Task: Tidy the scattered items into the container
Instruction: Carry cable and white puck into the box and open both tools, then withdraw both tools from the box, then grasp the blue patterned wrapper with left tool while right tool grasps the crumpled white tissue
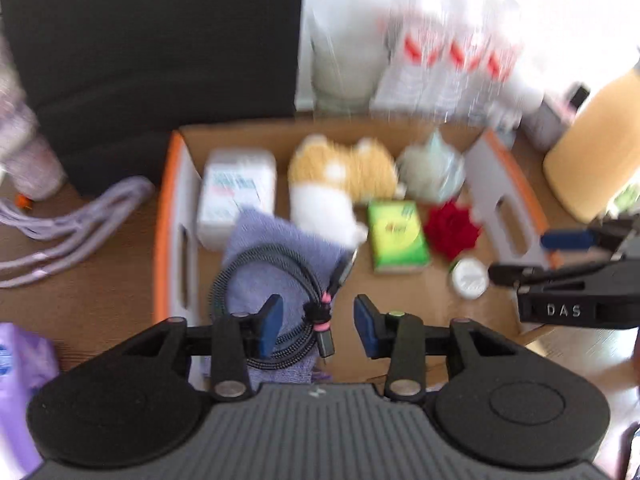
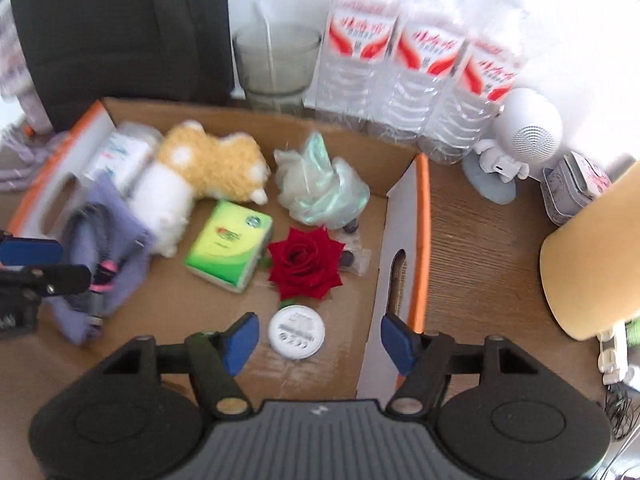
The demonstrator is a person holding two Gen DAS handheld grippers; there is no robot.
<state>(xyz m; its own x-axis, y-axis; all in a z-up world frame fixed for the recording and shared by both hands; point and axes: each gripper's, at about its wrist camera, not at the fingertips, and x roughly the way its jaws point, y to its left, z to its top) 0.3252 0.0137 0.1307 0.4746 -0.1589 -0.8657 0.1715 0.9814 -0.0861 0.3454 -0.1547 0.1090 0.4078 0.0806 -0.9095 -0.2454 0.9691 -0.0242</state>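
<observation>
A: Start close in. What are the two grippers doing?

B: The left gripper (image 1: 319, 326) has its jaws spread, and the coiled black cable (image 1: 280, 296) lies between them on the purple cloth (image 1: 276, 236), with neither pad pressing on it. The right gripper (image 2: 316, 342) is spread wide too, holding nothing, with the white round lid (image 2: 296, 332) lying flat on the box floor between its fingers.

A: So both things are already in the cardboard box (image 2: 404, 240)?

B: Yes, both lie inside it. Beyond them sit the green tissue pack (image 2: 229, 252), the red rose (image 2: 306, 266), the plush dog (image 2: 200, 176) and a pale green plastic bag (image 2: 320, 188).

A: What could go wrong?

B: I'd say the cable's loose plug end could catch on a left finger as the gripper lifts away and be dragged back out. On the right, one finger hangs just beside the box's side flap, so a sideways pull could knock the flap or shift the box.

A: And farther back?

B: The glass (image 2: 276, 64) and water bottles (image 2: 404, 76) stand just behind the box; a shove could tip them.
</observation>
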